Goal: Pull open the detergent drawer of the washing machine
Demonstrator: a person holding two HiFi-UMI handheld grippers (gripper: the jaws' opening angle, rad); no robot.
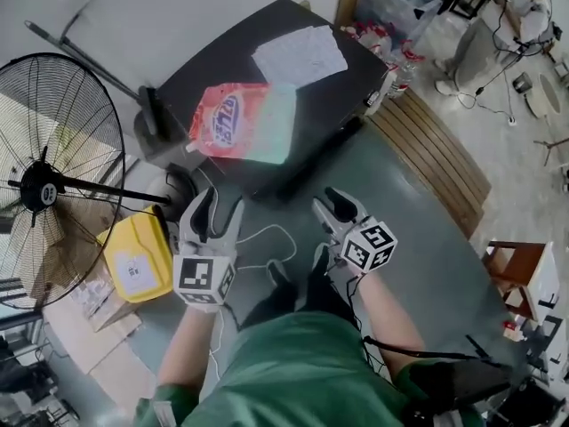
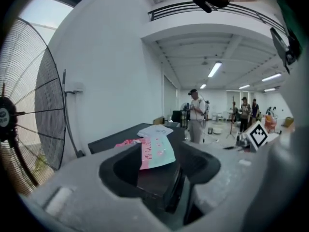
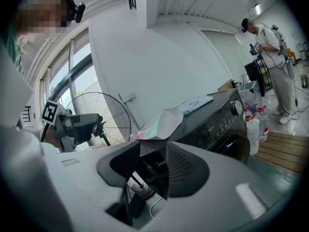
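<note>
**Short of the drawer, both grippers empty**

I had the left gripper and the right gripper side by side in front of the washing machine, touching nothing. The left jaws stood a little apart and the right jaws narrower, with only the machine visible through each gap.

What I took for the detergent drawer, the dark logo panel at the machine's near corner, sat straight ahead of the right fingertips. I could not make out its grip edge.

I judged the best approach was to open the right jaws wider, go in level, hook the drawer's lower lip and pull straight back.

The detergent pouch overhung the top edge above the fingers, so I needed to stay under it. The fan and the yellow container crowded the outer side of the left fingers. A cable lay on the floor below. Behind the fingers there looked to be room for the pull.
</note>
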